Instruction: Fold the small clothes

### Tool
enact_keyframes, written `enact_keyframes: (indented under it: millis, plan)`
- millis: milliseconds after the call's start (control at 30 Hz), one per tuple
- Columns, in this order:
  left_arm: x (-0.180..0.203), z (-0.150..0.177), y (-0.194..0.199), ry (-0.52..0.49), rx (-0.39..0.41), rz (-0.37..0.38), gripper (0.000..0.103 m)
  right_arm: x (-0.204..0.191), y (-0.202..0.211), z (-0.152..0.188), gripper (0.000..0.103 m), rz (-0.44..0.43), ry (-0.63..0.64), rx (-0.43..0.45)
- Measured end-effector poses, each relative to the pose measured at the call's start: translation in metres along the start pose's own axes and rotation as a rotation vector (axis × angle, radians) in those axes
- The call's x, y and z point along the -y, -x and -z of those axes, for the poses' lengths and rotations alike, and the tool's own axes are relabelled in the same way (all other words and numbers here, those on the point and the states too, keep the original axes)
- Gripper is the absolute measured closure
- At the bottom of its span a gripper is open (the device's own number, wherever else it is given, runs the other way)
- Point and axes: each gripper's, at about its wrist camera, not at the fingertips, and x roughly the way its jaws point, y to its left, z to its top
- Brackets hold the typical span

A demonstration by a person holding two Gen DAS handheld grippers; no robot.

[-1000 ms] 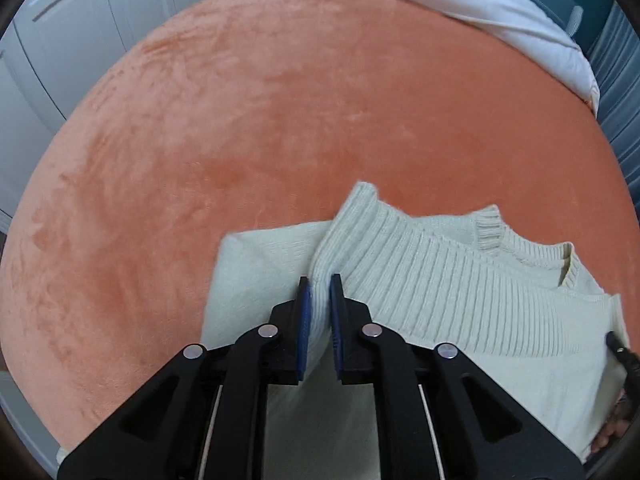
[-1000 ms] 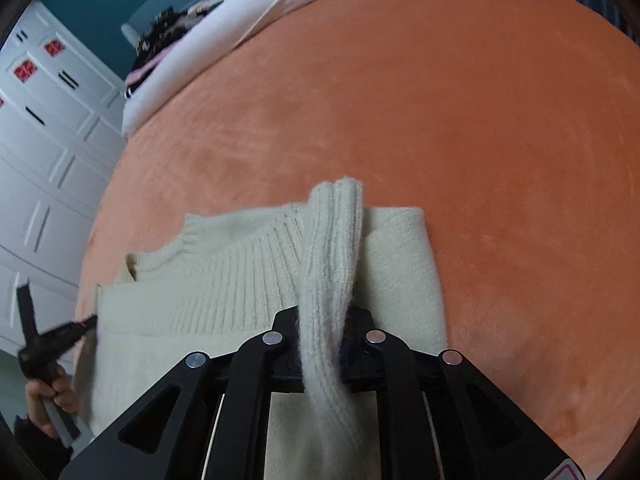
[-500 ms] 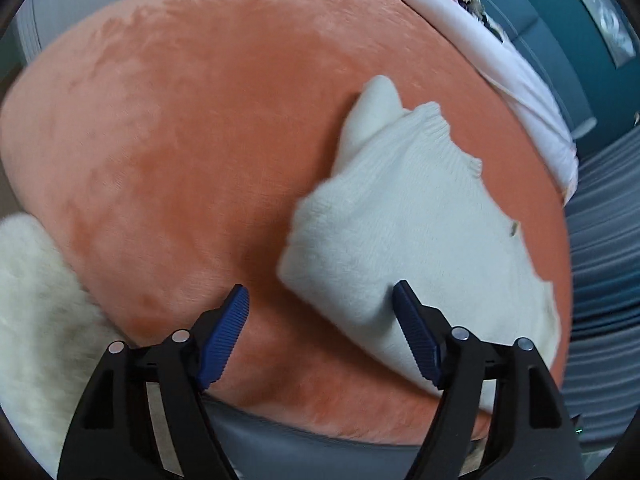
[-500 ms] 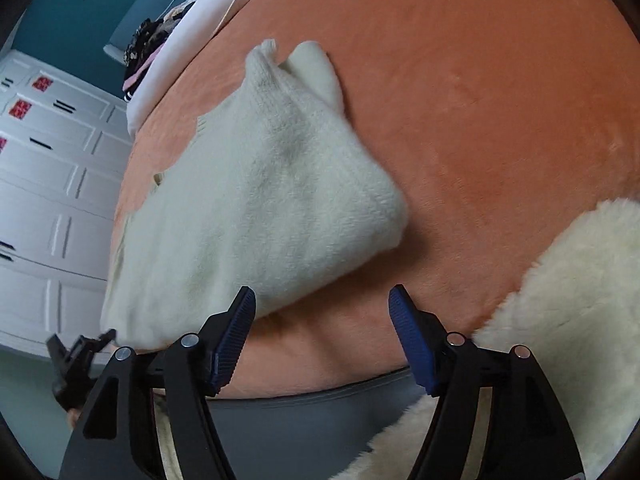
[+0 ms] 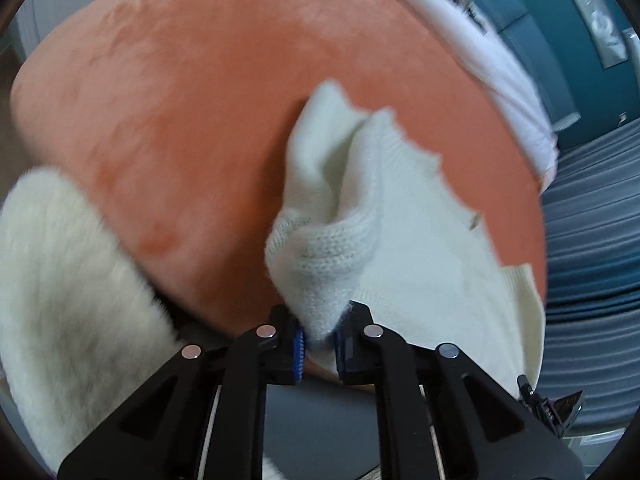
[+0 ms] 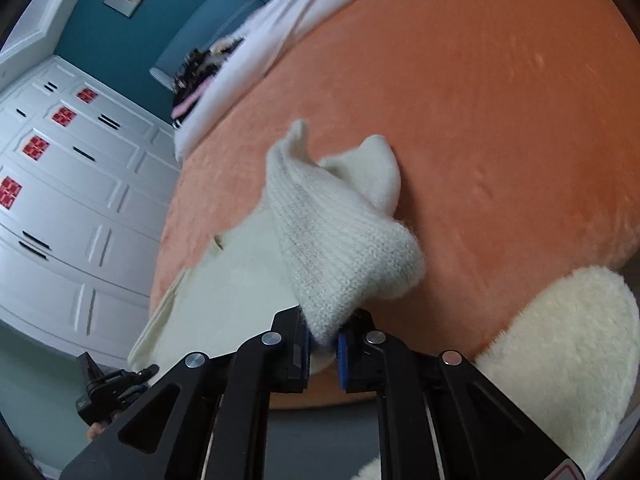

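Observation:
A cream knit sweater (image 5: 400,208) lies partly folded on the orange plush bed cover (image 5: 180,100). My left gripper (image 5: 319,345) is shut on the sweater's near folded corner at the bed's front edge. In the right wrist view the same sweater (image 6: 336,240) bunches up from the cover (image 6: 500,100), and my right gripper (image 6: 323,347) is shut on its other near corner. Both corners are lifted a little off the cover. The other gripper shows at the edge of each view (image 5: 544,404) (image 6: 112,388).
A fluffy cream rug or throw (image 5: 60,280) (image 6: 560,340) lies beside the bed's near edge. A white duvet (image 5: 480,48) and dark clothes (image 6: 200,76) lie at the far side. White wardrobe doors (image 6: 60,200) stand to the left of the right wrist view.
Half a second ago both grippers were open, hovering before the folded sweater's near edge. Now both have closed on its near corners and the fabric bunches upward.

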Motion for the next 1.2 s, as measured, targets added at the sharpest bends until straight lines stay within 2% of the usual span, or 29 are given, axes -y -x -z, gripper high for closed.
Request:
enact_keyframes:
  millis: [67,100,133,167,233,267,300,333,367,433,500,567,600,633,667,700,733,767,800,833,900,967,1033,1067,1100,1133,1200]
  plan:
    - [-0.012,0.015,-0.02,-0.006,-0.054,-0.067,0.087,0.02,-0.023,0.019,0.091,0.121,0.015,-0.107]
    - [-0.015,0.02,-0.019,0.006,-0.044,-0.093,0.082,0.026,-0.031,0.026,0.09,0.178,0.025,-0.14]
    - [-0.014,0.021,-0.011,0.01,-0.017,-0.096,0.08,0.027,-0.031,0.028,0.086,0.198,0.026,-0.138]
    - [-0.01,0.02,0.001,0.0,0.024,-0.098,0.079,0.025,-0.023,0.028,0.083,0.186,0.018,-0.111]
    - [0.006,0.011,0.031,-0.062,0.137,-0.125,0.058,0.013,-0.003,0.019,0.075,0.199,0.041,-0.039]
    - [0.016,0.005,0.044,-0.101,0.199,-0.138,0.052,0.003,0.005,0.01,0.071,0.218,0.083,-0.003]
    - [0.03,-0.004,0.054,-0.148,0.256,-0.157,0.038,-0.006,0.009,0.002,0.066,0.228,0.117,0.02]
    - [0.041,-0.012,0.058,-0.184,0.29,-0.161,0.026,-0.014,0.01,-0.005,0.046,0.239,0.151,0.046]
    - [0.05,-0.02,0.057,-0.212,0.307,-0.157,0.022,-0.025,0.009,-0.016,0.032,0.254,0.193,0.09]
    - [0.069,-0.04,0.04,-0.26,0.306,-0.147,0.018,-0.042,0.001,-0.035,0.032,0.265,0.268,0.143]
    - [0.081,-0.056,0.011,-0.284,0.257,-0.151,0.018,-0.049,-0.013,-0.05,0.032,0.269,0.319,0.162]
    - [0.08,-0.07,-0.021,-0.265,0.188,-0.148,0.018,-0.053,-0.043,-0.067,0.031,0.251,0.317,0.121]
    - [0.078,-0.076,-0.041,-0.249,0.148,-0.138,0.024,-0.049,-0.058,-0.073,0.032,0.248,0.31,0.088]
    - [0.076,-0.081,-0.052,-0.236,0.114,-0.139,0.045,-0.046,-0.077,-0.079,0.032,0.257,0.307,0.055]
    - [0.078,-0.084,-0.065,-0.227,0.078,-0.136,0.057,-0.04,-0.091,-0.077,0.045,0.255,0.31,0.028]
    - [0.077,-0.085,-0.07,-0.222,0.065,-0.143,0.079,-0.036,-0.103,-0.075,0.069,0.242,0.308,-0.012]
    - [0.075,-0.084,-0.066,-0.212,0.078,-0.133,0.097,-0.032,-0.108,-0.071,0.094,0.228,0.296,-0.053]
    - [0.074,-0.084,-0.055,-0.198,0.095,-0.1,0.096,-0.037,-0.1,-0.073,0.095,0.19,0.28,-0.031]
    - [0.074,-0.084,-0.038,-0.183,0.119,-0.043,0.096,-0.046,-0.085,-0.069,0.095,0.118,0.28,0.024]
    - [0.073,-0.079,-0.023,-0.185,0.139,-0.017,0.096,-0.056,-0.061,-0.071,0.095,0.049,0.282,0.086]
    - [0.075,-0.08,-0.009,-0.2,0.16,-0.032,0.096,-0.063,-0.03,-0.072,0.095,0.006,0.281,0.163]
    - [0.072,-0.083,-0.025,-0.206,0.139,-0.102,0.096,-0.048,-0.034,-0.076,0.096,0.039,0.245,0.173]
    - [0.06,-0.086,-0.064,-0.197,0.058,-0.161,0.096,-0.017,-0.079,-0.081,0.096,0.165,0.217,0.061]
    - [0.055,-0.086,-0.075,-0.195,0.051,-0.18,0.095,0.001,-0.103,-0.08,0.096,0.201,0.184,-0.021]
    - [0.058,-0.084,-0.074,-0.211,0.081,-0.196,0.095,0.017,-0.119,-0.079,0.098,0.185,0.127,-0.059]
    - [0.064,-0.083,-0.069,-0.23,0.09,-0.214,0.095,0.02,-0.111,-0.08,0.096,0.156,0.084,-0.029]
    - [0.074,-0.078,-0.051,-0.264,0.11,-0.231,0.092,0.008,-0.086,-0.083,0.084,0.176,0.058,0.037]
